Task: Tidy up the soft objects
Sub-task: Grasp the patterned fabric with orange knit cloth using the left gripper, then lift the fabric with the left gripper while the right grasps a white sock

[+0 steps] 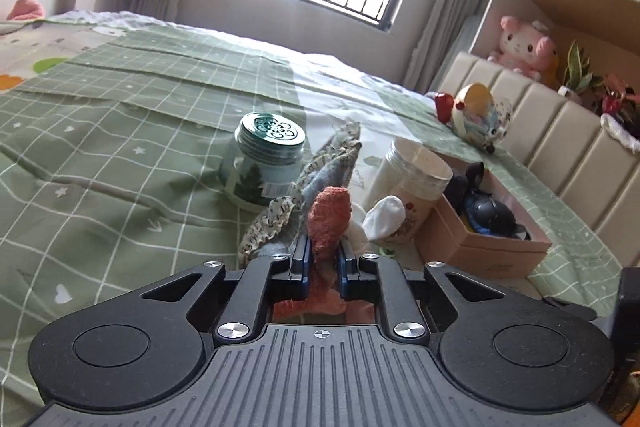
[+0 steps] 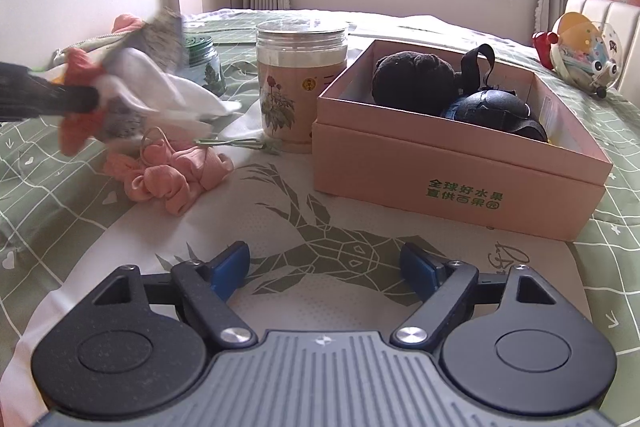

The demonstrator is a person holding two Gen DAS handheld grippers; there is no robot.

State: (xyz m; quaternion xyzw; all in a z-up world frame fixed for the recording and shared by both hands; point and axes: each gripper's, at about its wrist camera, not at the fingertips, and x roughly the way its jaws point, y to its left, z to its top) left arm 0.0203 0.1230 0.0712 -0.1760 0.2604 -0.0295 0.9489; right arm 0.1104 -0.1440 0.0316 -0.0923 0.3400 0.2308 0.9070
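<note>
over the bed, left gripper [image 1: 324,259] jaws clenched on cloth bundle [image 1: 330,215], right gripper [image 2: 325,265] jaws released

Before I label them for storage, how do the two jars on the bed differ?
The green-lidded jar is short, tinted green and bears a pine-tree label; the flower-label jar is taller, wider and clear, with a clear lid and tan contents. Both stand upright on the bed.

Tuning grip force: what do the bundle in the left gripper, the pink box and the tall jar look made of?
Bundle in the shut left gripper: soft knit or terry fabric, fuzzy nap, limp folds. Pink box: matte paperboard, crisp edges, printed lettering. Tall jar: clear, likely plastic, threaded rim, paper label.
</note>
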